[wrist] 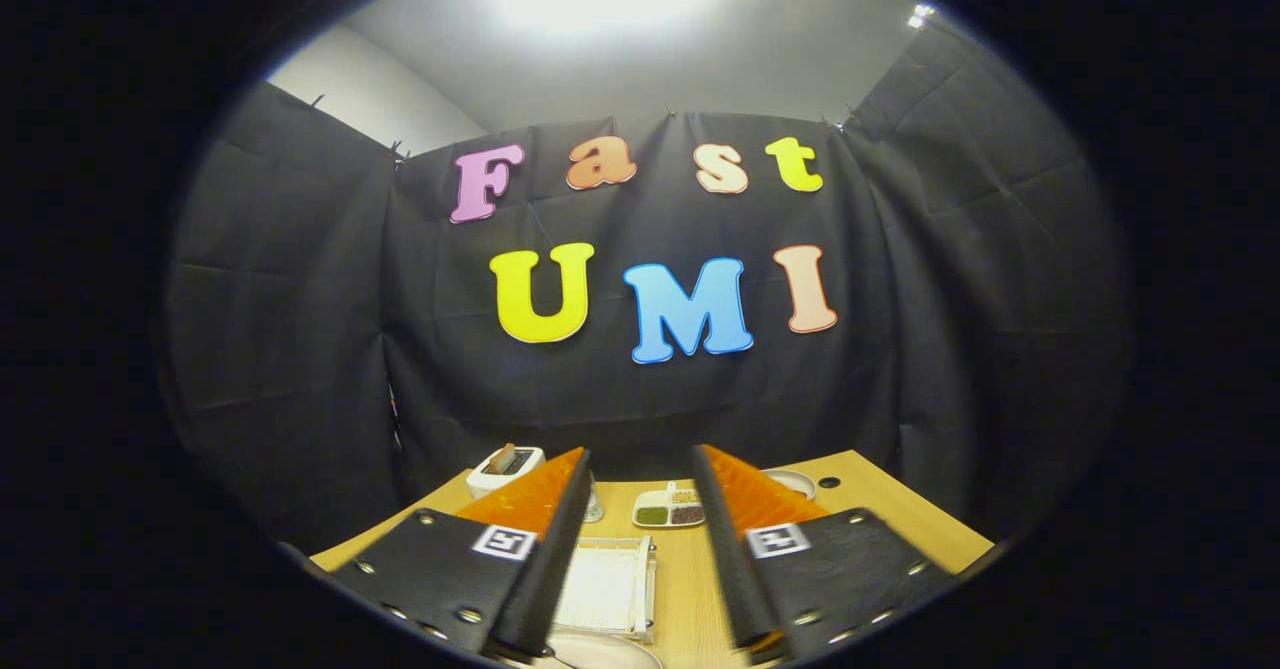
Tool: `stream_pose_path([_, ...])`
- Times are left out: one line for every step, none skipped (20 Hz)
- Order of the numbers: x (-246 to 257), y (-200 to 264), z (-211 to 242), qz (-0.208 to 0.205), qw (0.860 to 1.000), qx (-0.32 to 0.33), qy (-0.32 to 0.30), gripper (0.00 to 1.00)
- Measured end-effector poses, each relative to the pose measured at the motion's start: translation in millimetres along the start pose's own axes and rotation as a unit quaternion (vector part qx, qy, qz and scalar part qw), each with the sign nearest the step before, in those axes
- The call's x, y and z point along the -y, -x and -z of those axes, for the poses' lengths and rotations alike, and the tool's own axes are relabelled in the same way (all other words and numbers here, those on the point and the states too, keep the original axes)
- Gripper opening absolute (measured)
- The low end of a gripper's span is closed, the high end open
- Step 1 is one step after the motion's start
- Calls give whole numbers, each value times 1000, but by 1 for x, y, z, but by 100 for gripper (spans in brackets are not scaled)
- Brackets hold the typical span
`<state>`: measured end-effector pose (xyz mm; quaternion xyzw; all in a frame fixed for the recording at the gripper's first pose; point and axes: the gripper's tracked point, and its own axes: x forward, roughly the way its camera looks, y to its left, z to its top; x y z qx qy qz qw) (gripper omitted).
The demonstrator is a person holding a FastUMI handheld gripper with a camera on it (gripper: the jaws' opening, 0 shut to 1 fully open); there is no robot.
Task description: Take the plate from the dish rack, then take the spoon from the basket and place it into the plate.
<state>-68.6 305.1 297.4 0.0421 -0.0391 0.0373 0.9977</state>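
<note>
My gripper is held well above the wooden table, open, with nothing between its fingers. Down between the fingers lies a white slatted rack or basket; I cannot tell which it is. Nearer to me than that, the curved rim of a white plate-like dish shows, mostly cut off. Part of another round white dish peeks from behind the right finger. I cannot make out a spoon at this size.
A white toaster stands at the table's far left. A small divided tray of seeds lies ahead between the fingers, and a glass is half hidden by the left finger. Black cloth walls close the table's far side.
</note>
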Motion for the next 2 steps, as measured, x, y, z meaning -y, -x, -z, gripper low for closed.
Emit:
stream_pose_path([3, 0, -3, 3, 1000, 1, 2, 79])
stream_pose_path([6, 1, -4, 6, 1000, 2, 3, 95])
